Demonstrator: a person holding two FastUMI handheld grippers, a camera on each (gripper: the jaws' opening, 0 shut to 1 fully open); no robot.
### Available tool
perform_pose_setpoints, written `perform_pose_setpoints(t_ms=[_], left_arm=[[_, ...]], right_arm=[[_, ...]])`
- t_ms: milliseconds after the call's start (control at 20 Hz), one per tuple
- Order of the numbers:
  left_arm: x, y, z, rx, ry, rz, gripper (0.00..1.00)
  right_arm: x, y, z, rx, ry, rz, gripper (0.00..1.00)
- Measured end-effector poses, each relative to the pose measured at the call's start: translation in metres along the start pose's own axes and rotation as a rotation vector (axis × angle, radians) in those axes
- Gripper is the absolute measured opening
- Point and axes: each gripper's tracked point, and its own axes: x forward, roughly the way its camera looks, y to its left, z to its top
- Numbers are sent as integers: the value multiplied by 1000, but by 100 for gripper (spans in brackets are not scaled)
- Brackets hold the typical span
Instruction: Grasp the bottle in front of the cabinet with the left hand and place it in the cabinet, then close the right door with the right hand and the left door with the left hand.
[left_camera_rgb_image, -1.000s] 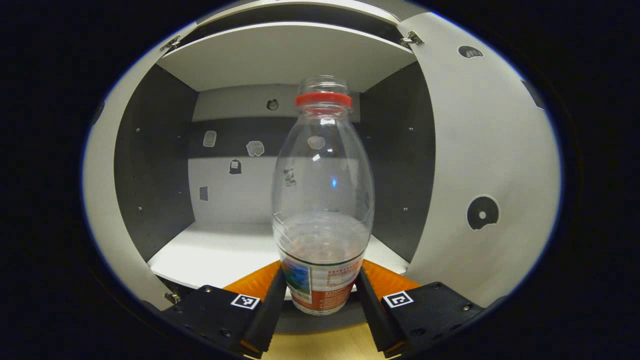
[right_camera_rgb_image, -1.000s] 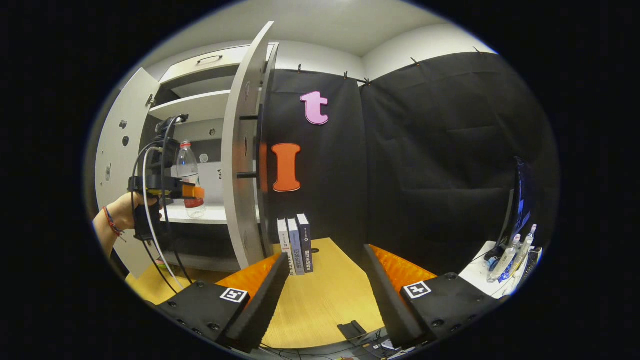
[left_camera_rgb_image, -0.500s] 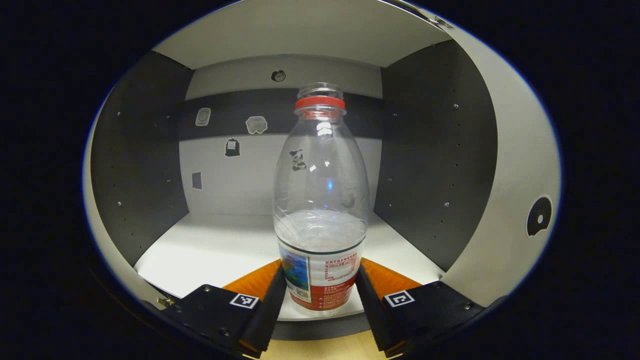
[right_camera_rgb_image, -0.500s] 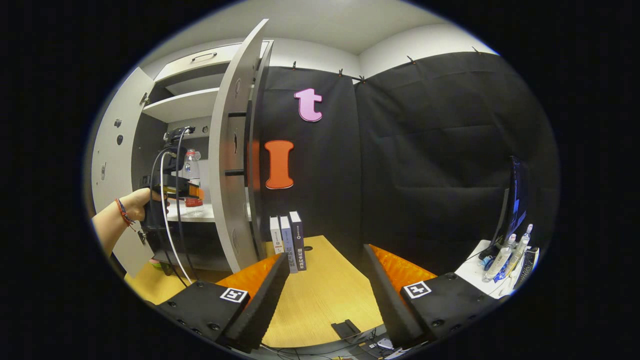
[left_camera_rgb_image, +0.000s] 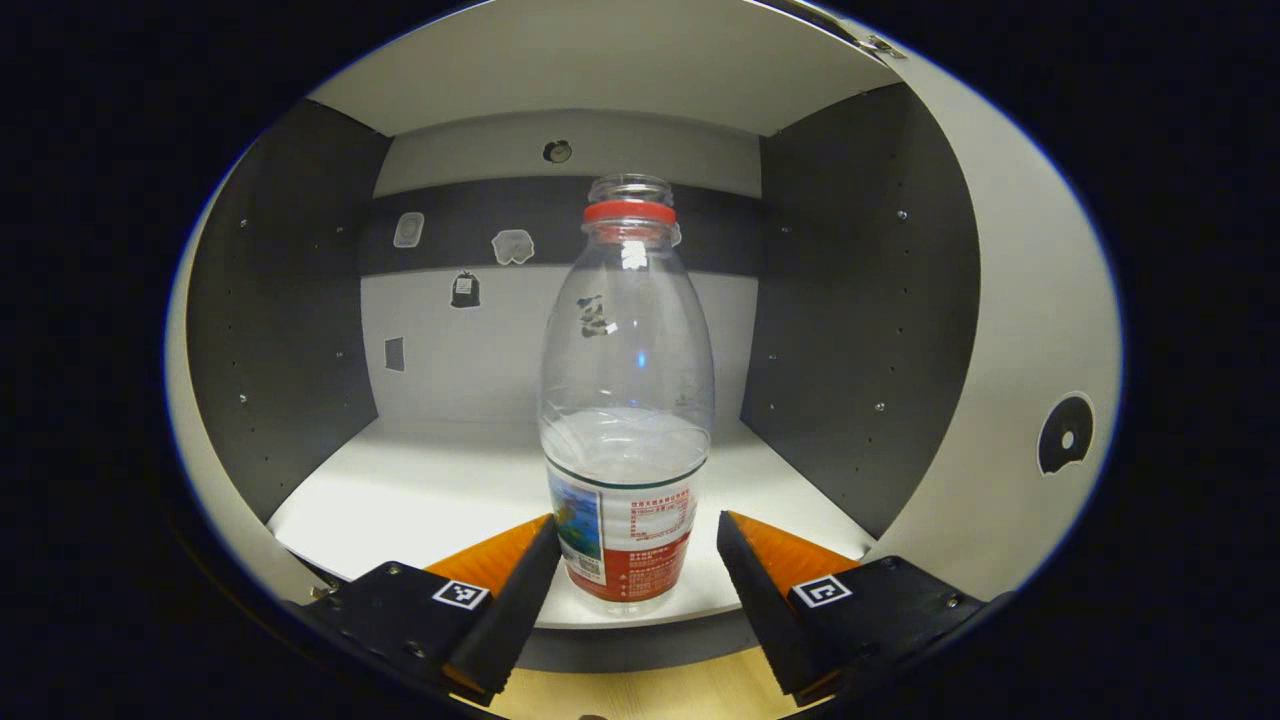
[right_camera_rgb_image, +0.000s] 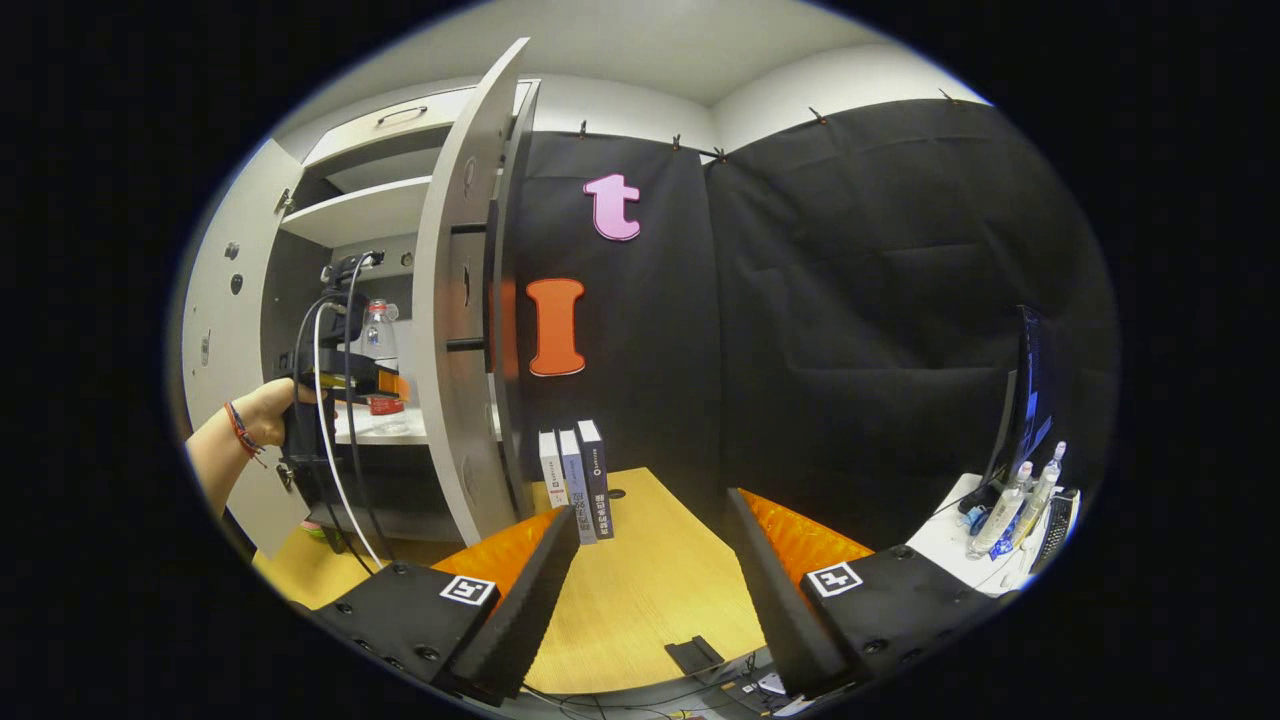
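- Cabinet (left_camera_rgb_image: 560, 80) interior: pale shelf floor (left_camera_rgb_image: 420, 490), dark side walls, both doors swung open. The bottle (left_camera_rgb_image: 625, 400) stands upright on that shelf, close to the front edge, long axis vertical, red collar at the neck and no cap visible.
- Your left gripper (left_camera_rgb_image: 637, 560) sits directly in front of the bottle, its labelled base between the jaws. The jaws are parted: a clear gap shows on the right side, and on the left I cannot tell whether the finger touches the label. Nothing is clamped.
- Half a second ago both fingers pressed against the label; now they stand apart and the bottle sits slightly farther along them. I judge the bottle released and the placing step done.
- Judgement: your next move with this hand is a straight pull-back along the fingers. Any sideways drift would knock a tall, light bottle standing near the shelf lip.
- Right gripper view: your left hand (right_camera_rgb_image: 262, 415) holds its tool at the cabinet mouth, beyond the right door (right_camera_rgb_image: 455, 300), which stands edge-on and wide open.
- Your right gripper (right_camera_rgb_image: 655, 585) hangs over the desk (right_camera_rgb_image: 640, 590), jaws spread and empty, well apart from that door. Its placement matches the earlier frame apart from slight drift.
- Books (right_camera_rgb_image: 575, 480) stand on the desk near the door's foot.
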Motion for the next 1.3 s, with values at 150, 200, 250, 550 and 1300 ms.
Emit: perform_pose_setpoints(t_ms=[150, 200, 250, 550, 1300], left_arm=[[-23, 2, 6, -3, -28, 5, 95], [-31, 4, 9, -4, -38, 8, 95], [-41, 7, 11, -3, -47, 12, 95], [-112, 28, 18, -33, -105, 13, 95], [-328, 138, 8, -40, -229, 242, 94]], right_arm=[[2, 5, 1, -7, 1, 24, 97], [4, 7, 2, -6, -2, 30, 97], [6, 9, 2, -6, -1, 36, 97], [14, 19, 2, -28, 8, 60, 97], [70, 49, 49, -69, -104, 112, 97]])
